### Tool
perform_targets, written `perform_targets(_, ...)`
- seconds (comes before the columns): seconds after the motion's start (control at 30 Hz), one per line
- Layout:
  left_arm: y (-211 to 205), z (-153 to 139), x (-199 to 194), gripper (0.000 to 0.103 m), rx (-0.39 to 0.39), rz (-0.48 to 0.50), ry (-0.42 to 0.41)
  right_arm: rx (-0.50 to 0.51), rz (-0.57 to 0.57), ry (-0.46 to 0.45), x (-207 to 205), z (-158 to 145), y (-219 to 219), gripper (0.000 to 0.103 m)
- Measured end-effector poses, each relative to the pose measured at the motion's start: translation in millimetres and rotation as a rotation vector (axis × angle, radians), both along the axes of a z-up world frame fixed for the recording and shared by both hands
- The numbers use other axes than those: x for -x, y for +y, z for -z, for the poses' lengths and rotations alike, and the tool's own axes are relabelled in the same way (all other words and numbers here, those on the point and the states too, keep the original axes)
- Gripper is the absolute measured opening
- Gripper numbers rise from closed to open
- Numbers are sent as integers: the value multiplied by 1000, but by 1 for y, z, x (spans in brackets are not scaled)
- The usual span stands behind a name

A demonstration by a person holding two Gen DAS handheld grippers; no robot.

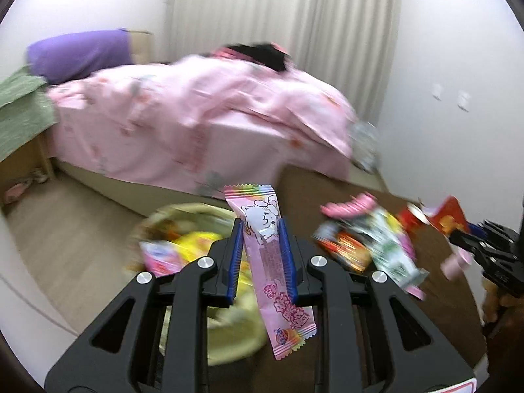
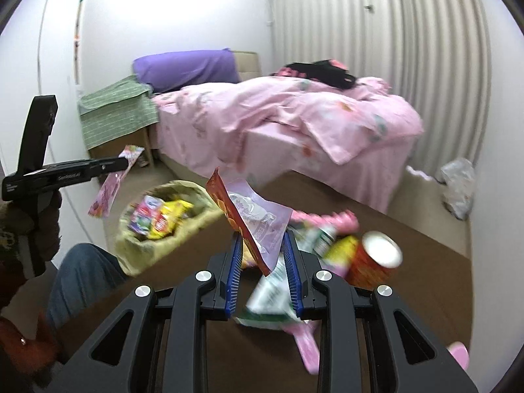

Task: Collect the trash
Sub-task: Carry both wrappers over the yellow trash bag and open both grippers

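My left gripper (image 1: 261, 226) is shut on a long pink candy wrapper (image 1: 262, 229), held upright above a pale green bag (image 1: 239, 334) that holds several wrappers. The same wrapper (image 2: 113, 183) and left gripper (image 2: 122, 163) show at the left of the right wrist view. My right gripper (image 2: 263, 240) is shut on a red snack packet with a lilac wrapper (image 2: 249, 216), above a pile of wrappers (image 2: 271, 294) on the brown rug. The green bag (image 2: 157, 245) lies to its left. A red tube can (image 2: 373, 262) lies at the right.
A bed with a pink duvet (image 2: 294, 121), purple pillow (image 2: 186, 68) and green blanket (image 2: 118, 111) fills the back. A clear plastic bag (image 2: 458, 186) lies by the right wall. A person's knee in jeans (image 2: 82, 278) is at the lower left. Curtains hang behind.
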State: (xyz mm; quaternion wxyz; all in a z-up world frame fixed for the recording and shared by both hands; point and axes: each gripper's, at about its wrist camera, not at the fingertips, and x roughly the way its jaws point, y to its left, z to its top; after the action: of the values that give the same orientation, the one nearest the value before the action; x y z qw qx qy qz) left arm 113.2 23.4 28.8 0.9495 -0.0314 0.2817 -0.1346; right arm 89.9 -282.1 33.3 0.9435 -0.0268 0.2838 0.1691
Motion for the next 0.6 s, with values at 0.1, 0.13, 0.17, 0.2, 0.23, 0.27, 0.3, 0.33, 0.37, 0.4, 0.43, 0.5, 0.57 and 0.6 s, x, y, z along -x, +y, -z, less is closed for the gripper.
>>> perform_targets(0.1, 40, 6, -14, 21, 44, -103, 12, -1, -55, 15, -21, -1, 27, 25)
perform_targets(0.13, 52, 10, -19, 21, 64, -135, 22, -1, -85, 29, -34, 1, 41, 25)
perform_targets(0.17, 63, 15, -24, 21, 78, -163, 31, 0, -98, 36, -41, 2, 49, 25)
perform_targets(0.2, 71, 20, -27, 21, 88, -184, 38, 0, -110, 43, -48, 3, 57, 25)
perform_targets(0.23, 78, 26, -32, 21, 97, -200, 47, 0, -131, 57, -61, 7, 71, 25)
perform_targets(0.27, 84, 31, -36, 21, 106, -205, 57, -2, -141, 67, -69, 9, 79, 25)
perform_targets(0.3, 86, 36, -40, 21, 112, -205, 65, -4, -152, 79, -76, 11, 87, 25)
perform_targets(0.33, 88, 41, -45, 21, 117, -200, 74, -7, -168, 99, -89, 16, 99, 25)
perform_targets(0.37, 88, 48, -50, 21, 119, -191, 85, -6, -176, 108, -94, 19, 105, 25)
perform_targets(0.4, 87, 54, -55, 21, 122, -178, 97, -3, -182, 117, -100, 22, 112, 25)
perform_targets(0.43, 86, 60, -60, 21, 123, -165, 106, 4, -188, 133, -112, 28, 121, 25)
perform_targets(0.5, 85, 69, -71, 21, 125, -149, 119, 2, -194, 160, -125, 35, 132, 25)
perform_targets(0.57, 84, 80, -78, 21, 139, -124, 136, -8, -202, 194, -138, 44, 142, 25)
perform_targets(0.6, 84, 84, -83, 21, 142, -114, 146, -11, -207, 211, -144, 49, 146, 25)
